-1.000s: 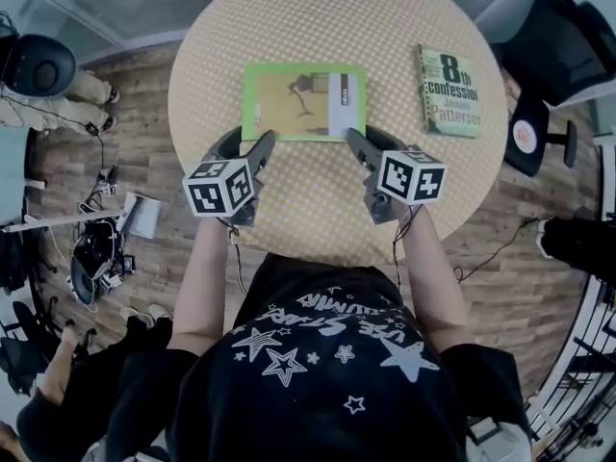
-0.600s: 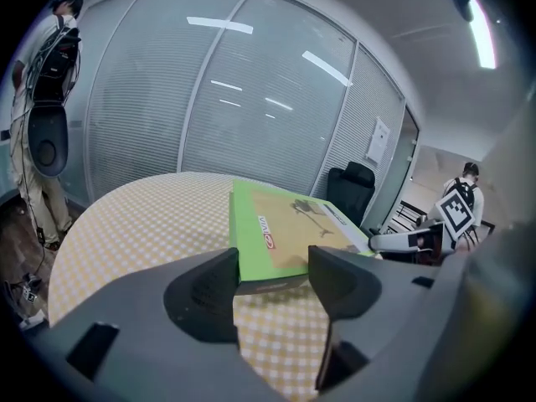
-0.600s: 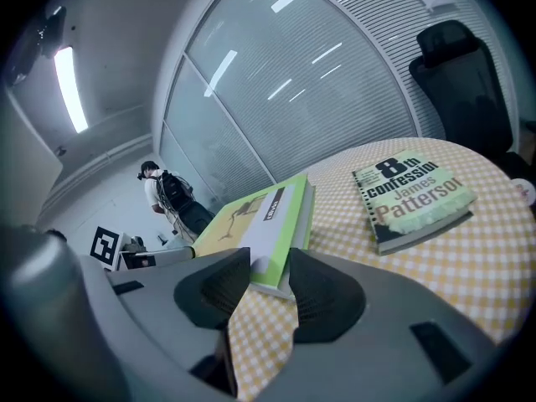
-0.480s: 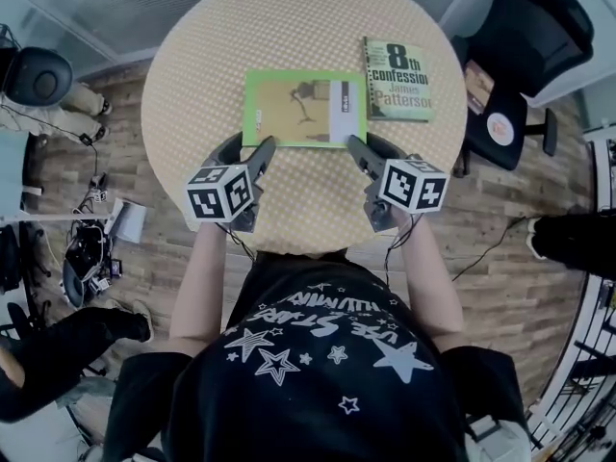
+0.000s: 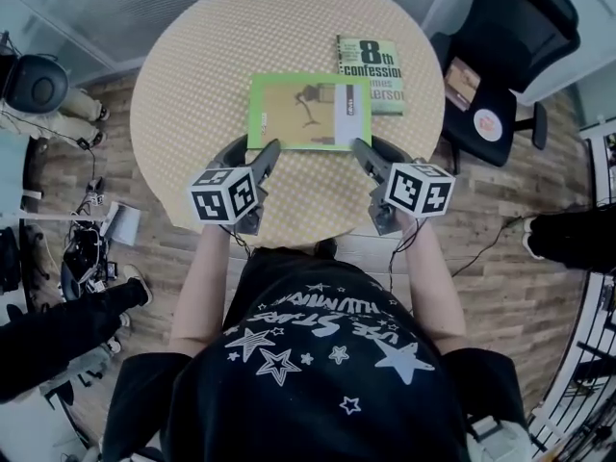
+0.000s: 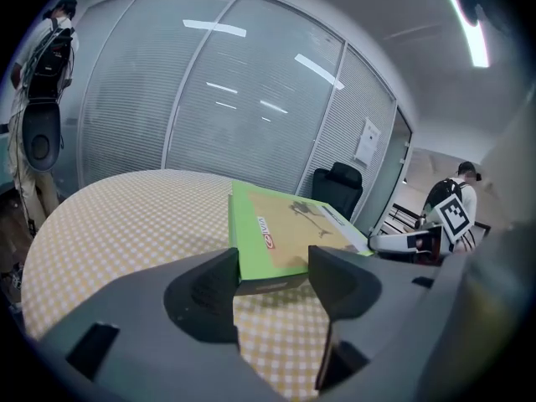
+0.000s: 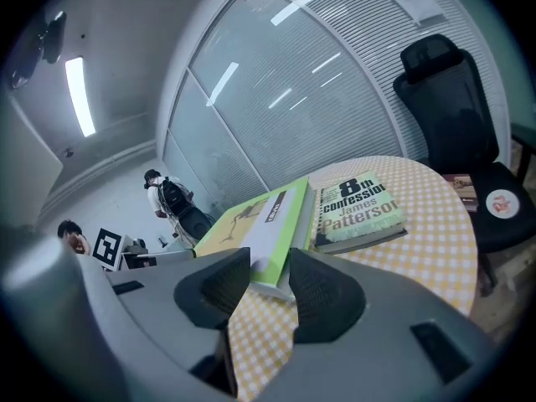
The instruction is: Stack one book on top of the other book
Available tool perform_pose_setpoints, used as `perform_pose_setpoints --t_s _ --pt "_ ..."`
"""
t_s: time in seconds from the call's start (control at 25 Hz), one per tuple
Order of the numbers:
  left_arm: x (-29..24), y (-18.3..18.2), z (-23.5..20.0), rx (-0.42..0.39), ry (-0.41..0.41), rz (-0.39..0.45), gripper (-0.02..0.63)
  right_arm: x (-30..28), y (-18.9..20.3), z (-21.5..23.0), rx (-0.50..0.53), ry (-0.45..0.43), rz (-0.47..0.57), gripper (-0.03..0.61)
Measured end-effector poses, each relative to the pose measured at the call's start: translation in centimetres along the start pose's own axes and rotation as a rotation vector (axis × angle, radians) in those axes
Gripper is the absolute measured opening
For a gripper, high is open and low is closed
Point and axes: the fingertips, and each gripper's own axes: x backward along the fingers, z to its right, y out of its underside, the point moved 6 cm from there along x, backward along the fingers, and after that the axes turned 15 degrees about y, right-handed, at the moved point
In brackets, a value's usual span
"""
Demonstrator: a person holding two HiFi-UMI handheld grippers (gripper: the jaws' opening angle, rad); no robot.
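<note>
Covering most of the shot, the round checkered bench (image 5: 192, 85) is seen with both books on its far half. The green book (image 5: 303, 114) is held up off the cloth at its near edge, with its right part overlapping the "8th confession" paperback (image 5: 380, 61). It's clamped at the near left corner by the left gripper (image 5: 252, 148) jaws, and at the near right corner by the right gripper (image 5: 373, 146) jaws.
</note>
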Motion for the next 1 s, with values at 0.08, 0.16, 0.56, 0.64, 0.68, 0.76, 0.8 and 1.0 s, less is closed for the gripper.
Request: perform_pose_setpoints --t_s 0.08,0.16,0.56,0.64,0.68,0.76,0.8,1.0 --pt "-0.7 0.0 0.3 0.000 0.023 -0.009 0.262 0.6 0.0 0.5 -0.011 0.022 0.010 0.153" --pt "-1.2 0.0 0.4 -0.006 0.049 -0.017 0.262 1.0 0.1 0.8 -0.024 0.046 0.022 0.153" --pt "-3.3 -3.0 0.2 -0.083 0.207 -0.033 0.264 3.9 -0.3 0.0 -0.081 0.153 0.115 0.153" --pt "-3.4 -3.7 -0.2 -0.093 0.238 -0.030 0.264 4.2 -0.3 -0.6 -0.090 0.159 0.137 0.153" --pt "-3.5 -4.0 -0.4 -0.099 0.256 -0.029 0.264 4.4 -0.3 -0.9 -0.094 0.162 0.144 0.153" --pt "-3.6 -4.5 -0.6 -0.114 0.294 -0.026 0.264 4.9 -0.2 -1.4 -0.101 0.165 0.156 0.153" --pt "-3.7 -4.8 -0.7 -0.124 0.316 -0.025 0.264 5.1 -0.1 -1.6 -0.102 0.166 0.162 0.153" --pt "-4.6 -5.9 -0.8 -0.177 0.416 -0.014 0.264 6.4 0.3 -2.3 -0.096 0.173 0.196 0.153"
